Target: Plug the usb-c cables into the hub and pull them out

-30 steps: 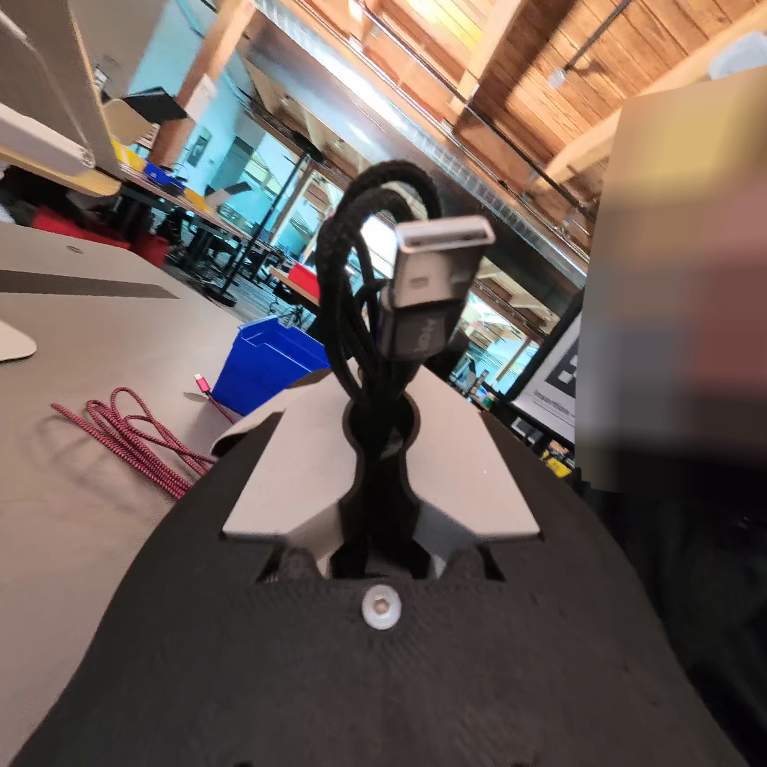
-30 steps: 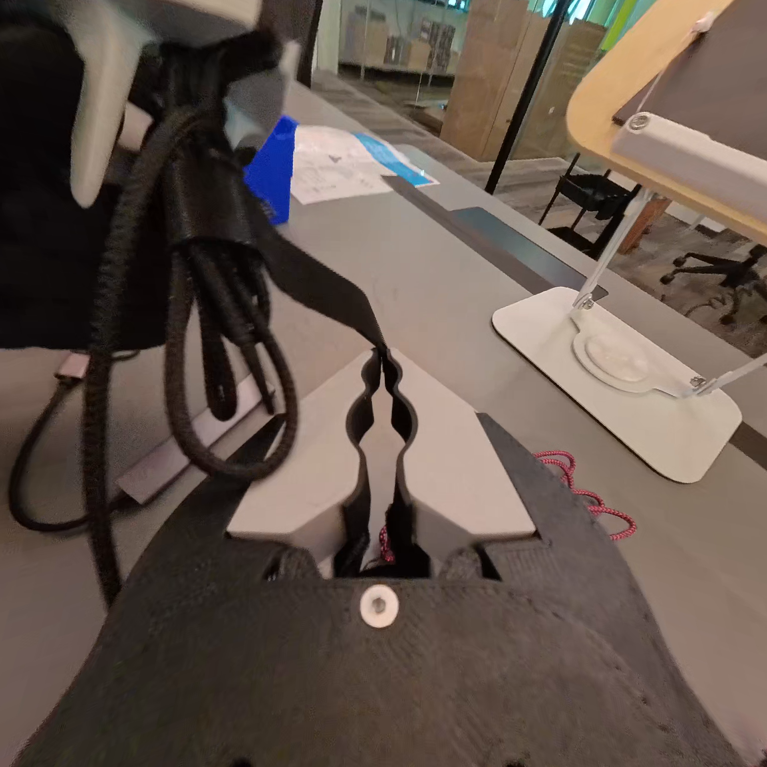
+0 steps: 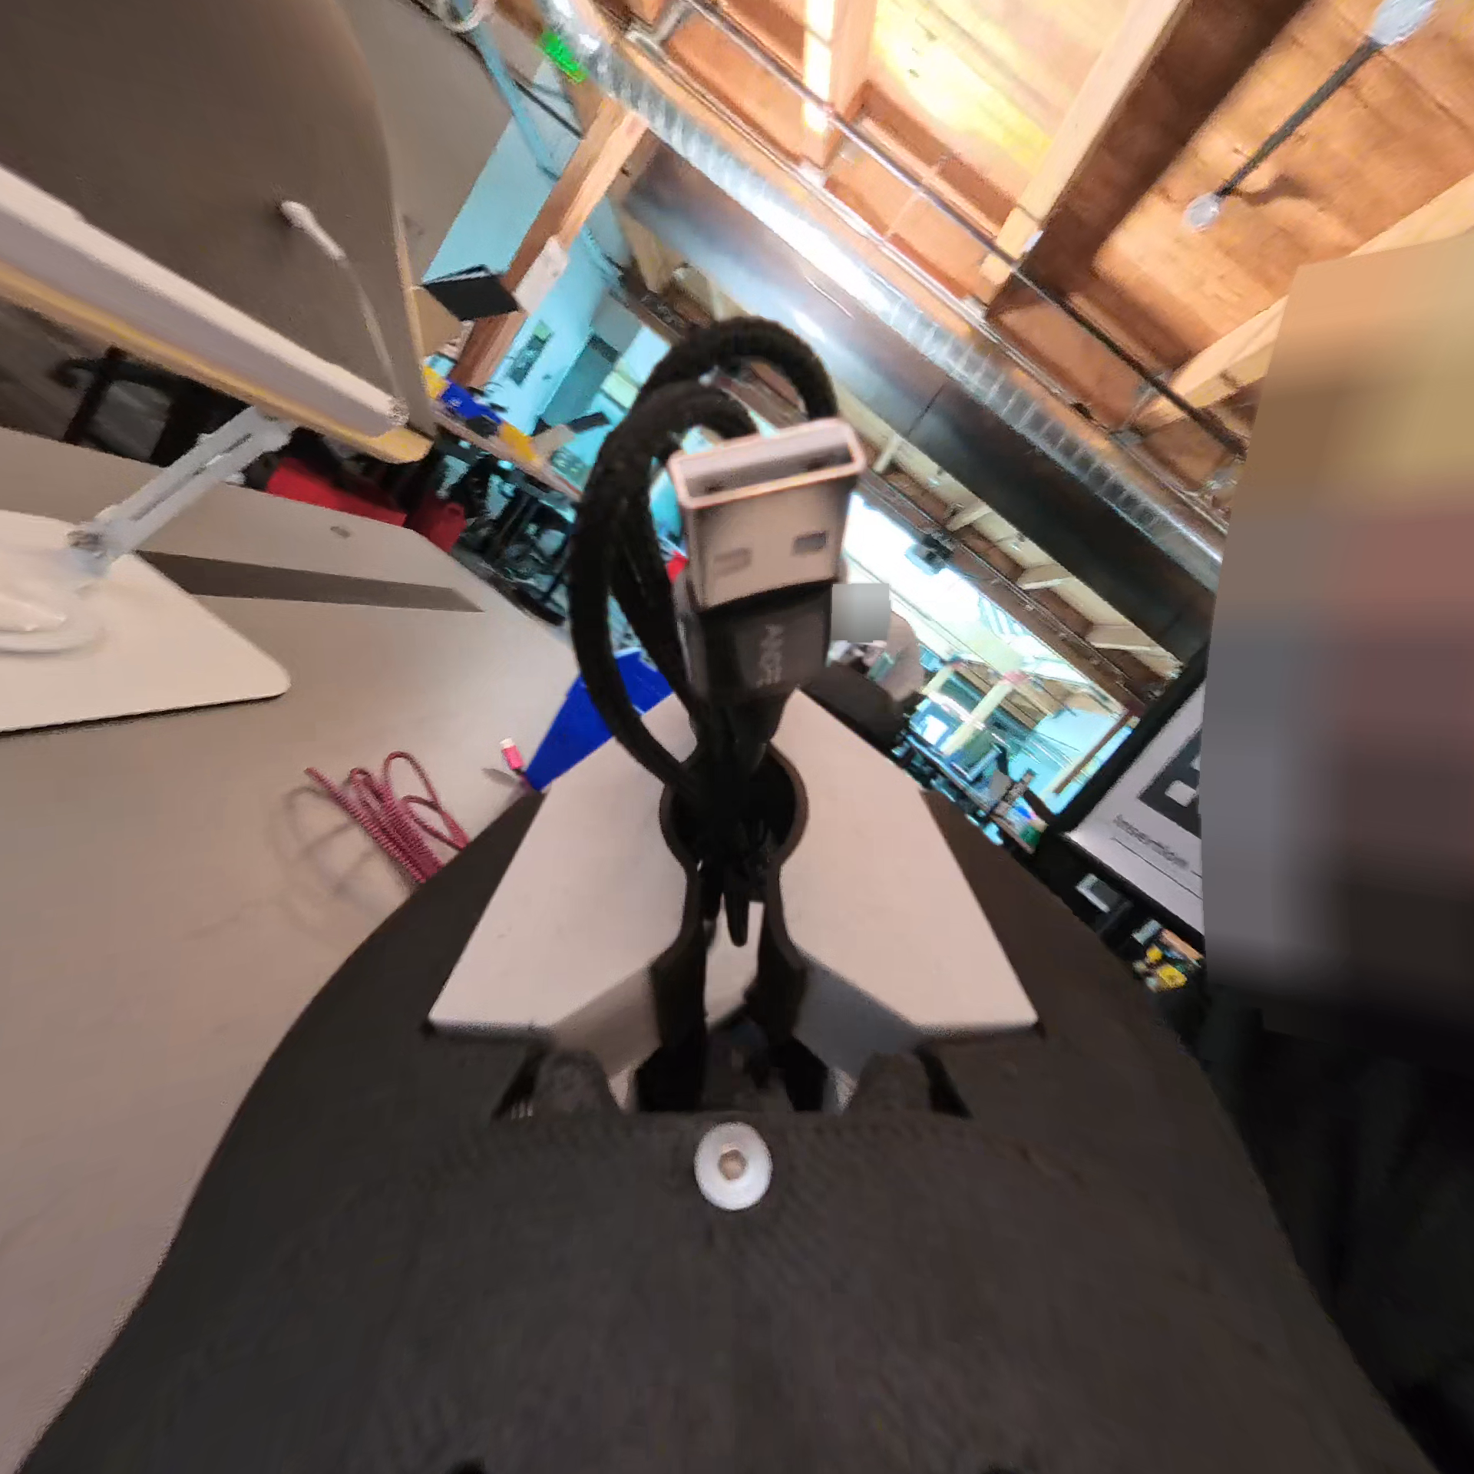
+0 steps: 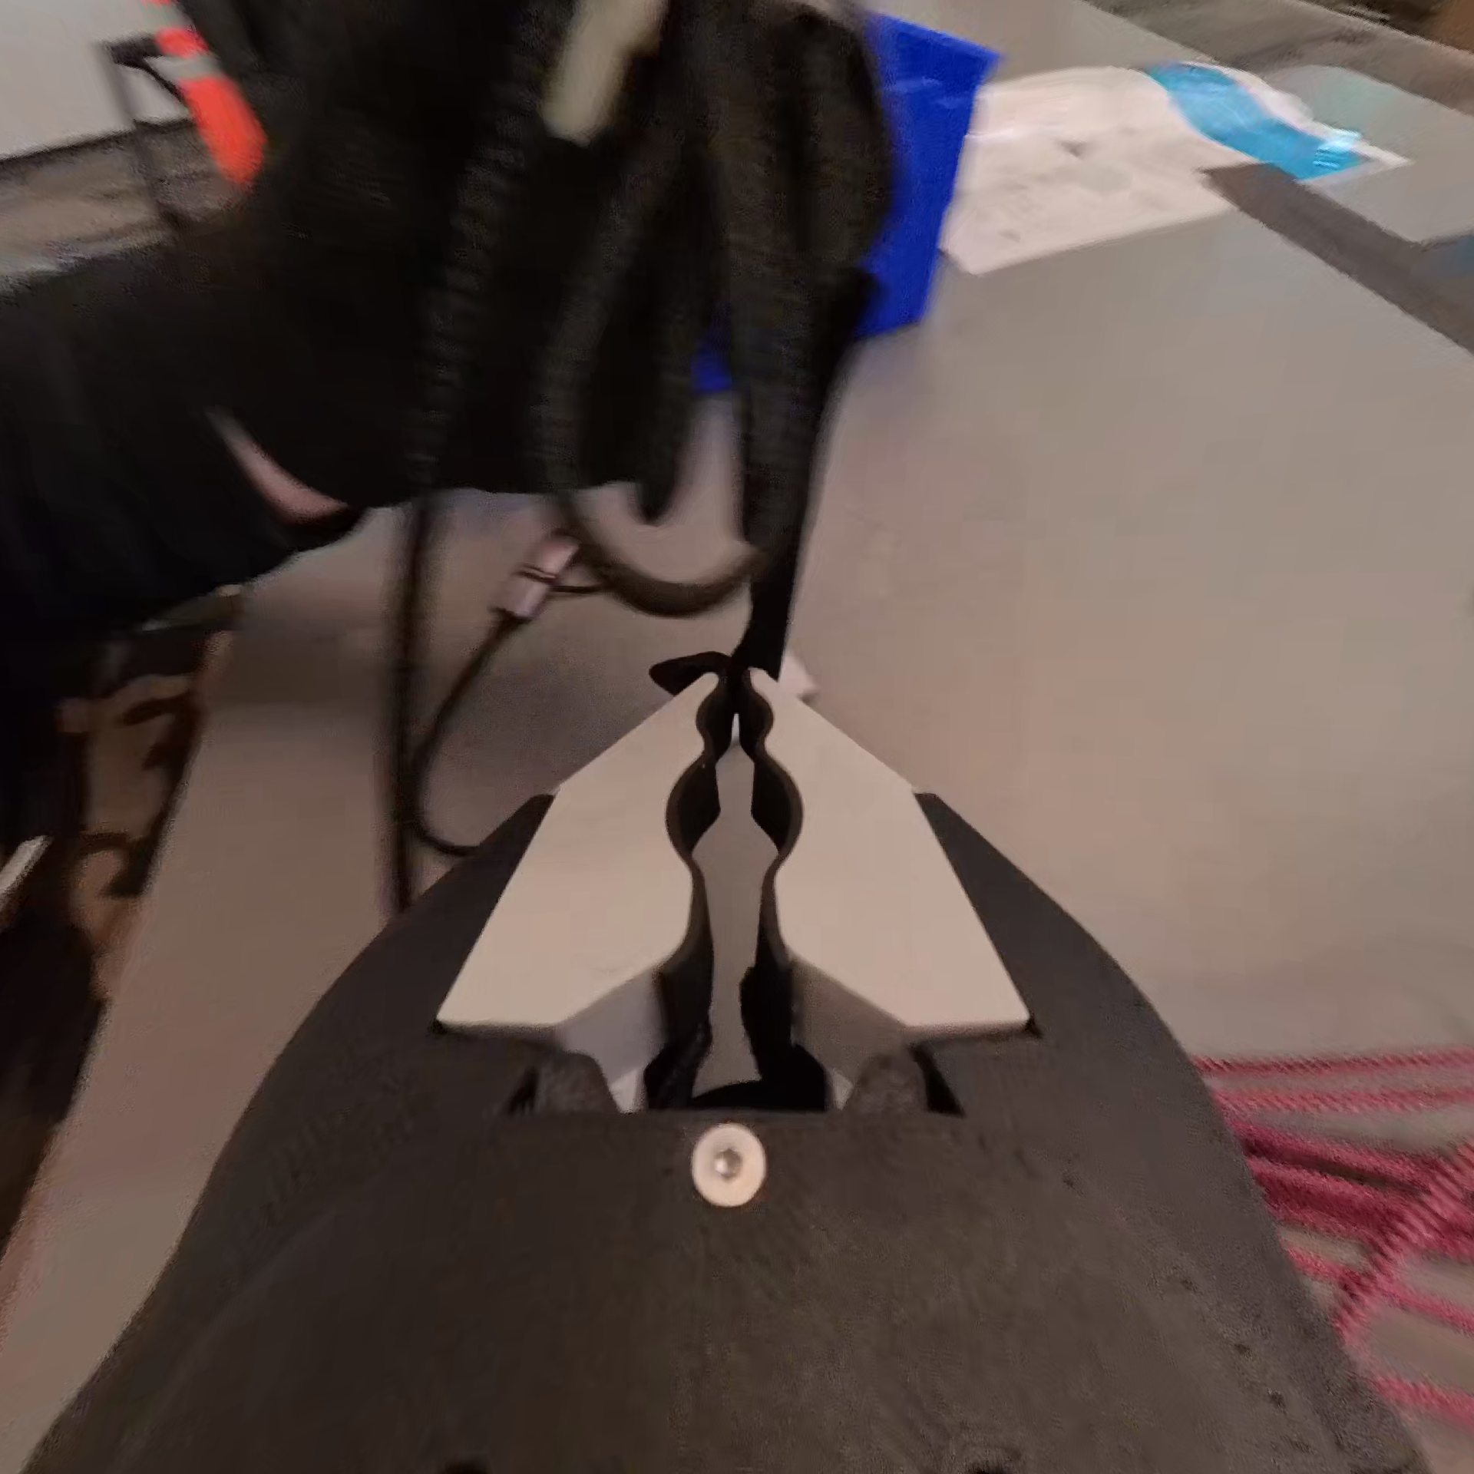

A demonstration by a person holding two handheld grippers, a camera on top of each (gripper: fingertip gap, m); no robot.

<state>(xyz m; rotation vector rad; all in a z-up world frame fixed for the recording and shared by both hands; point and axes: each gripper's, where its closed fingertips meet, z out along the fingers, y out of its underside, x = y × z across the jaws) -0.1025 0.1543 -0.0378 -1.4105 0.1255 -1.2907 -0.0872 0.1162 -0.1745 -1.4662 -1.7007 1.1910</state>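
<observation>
Now the left gripper (image 3: 732,805) is clenched on a black bundle (image 3: 638,638) of coiled cable, whose flat silver plug (image 3: 762,518) stands up just past the fingertips. Against a second ago the view has swung: the plug sits higher and tips more to the left, and the white stand (image 3: 135,638) that was barely in view now fills the far left.

The right gripper (image 4: 734,694) pinches a thin black strap (image 4: 778,590) at the very tips of its fingers (image 4: 598,845). That strap ran slantwise up to the bundle a second ago; now it rises almost straight from the tips, and the bundle hangs close overhead and blurred. My guess is that the strap is being peeled off the coil, so that the cable can be freed for plugging.

No plugging has begun, as far as I can judge. Beyond the right tips and a little left, a grey plug (image 4: 542,574) on a dark lead lies on the table (image 4: 1117,638); the hub it may belong to is too blurred to make out.

Farther out, a red cable (image 4: 1356,1180) lies by the right gripper's right flank, a blue bin (image 4: 917,159) and papers (image 4: 1101,175) sit ahead, and wooden beams (image 3: 1117,159) run overhead.
</observation>
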